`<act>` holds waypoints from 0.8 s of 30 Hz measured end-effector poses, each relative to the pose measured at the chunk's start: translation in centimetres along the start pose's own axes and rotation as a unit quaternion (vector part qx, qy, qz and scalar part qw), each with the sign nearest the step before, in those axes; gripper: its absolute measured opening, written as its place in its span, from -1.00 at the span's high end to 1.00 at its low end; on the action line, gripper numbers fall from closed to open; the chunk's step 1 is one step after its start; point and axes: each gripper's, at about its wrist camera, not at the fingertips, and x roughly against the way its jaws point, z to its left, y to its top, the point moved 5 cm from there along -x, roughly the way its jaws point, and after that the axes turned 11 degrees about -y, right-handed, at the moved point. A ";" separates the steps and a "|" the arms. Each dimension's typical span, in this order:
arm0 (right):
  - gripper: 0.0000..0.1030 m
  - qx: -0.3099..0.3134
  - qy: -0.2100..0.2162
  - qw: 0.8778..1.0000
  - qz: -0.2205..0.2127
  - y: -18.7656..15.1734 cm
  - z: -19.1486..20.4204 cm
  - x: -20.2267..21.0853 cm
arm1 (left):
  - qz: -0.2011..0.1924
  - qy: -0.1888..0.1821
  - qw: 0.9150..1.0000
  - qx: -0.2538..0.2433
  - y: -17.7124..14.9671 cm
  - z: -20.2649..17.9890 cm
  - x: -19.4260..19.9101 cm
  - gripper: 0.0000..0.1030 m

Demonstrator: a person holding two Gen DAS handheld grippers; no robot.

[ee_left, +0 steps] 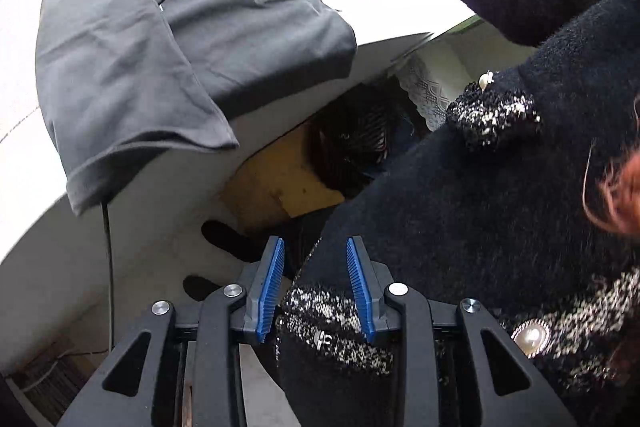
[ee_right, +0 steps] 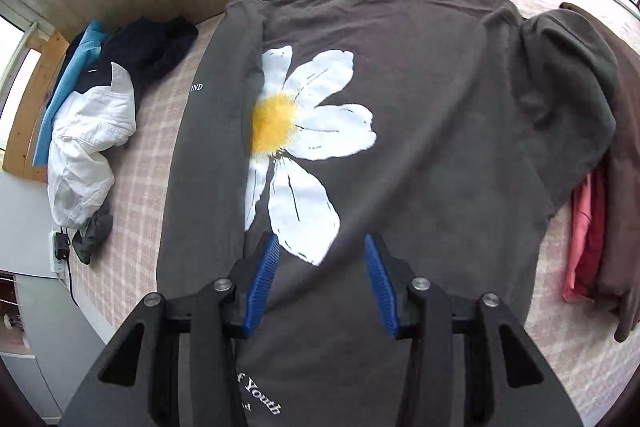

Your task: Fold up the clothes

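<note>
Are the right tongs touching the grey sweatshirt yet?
Cannot tell. In the right wrist view the right tongs are open above the grey sweatshirt near the daisy print, but looking straight down on the cloth shows neither contact nor gap.

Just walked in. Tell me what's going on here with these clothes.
A person is folding clothes with a handheld gripper in each hand. A dark grey sweatshirt with a big daisy print lies spread flat on the checked bed cover, one sleeve folded in over the body. The right gripper is open above its lower part, holding nothing. The left gripper is also open, off the bed's edge, pointing toward the person's black sweater. Other clothes lie piled beside it.
</note>
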 end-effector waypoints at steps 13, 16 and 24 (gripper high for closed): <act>0.14 -0.016 -0.067 0.994 -0.088 -15.0 -6.8 13.5 | 0.060 0.095 0.992 0.062 -10.5 4.7 4.3 0.40; 0.14 0.026 -0.031 0.994 -0.103 -19.0 -3.2 14.3 | 0.039 0.148 0.988 0.029 -9.1 6.0 5.5 0.40; 0.14 0.244 0.038 0.968 -0.056 -28.4 13.1 6.8 | -0.025 0.208 0.974 -0.083 -1.2 8.1 6.7 0.40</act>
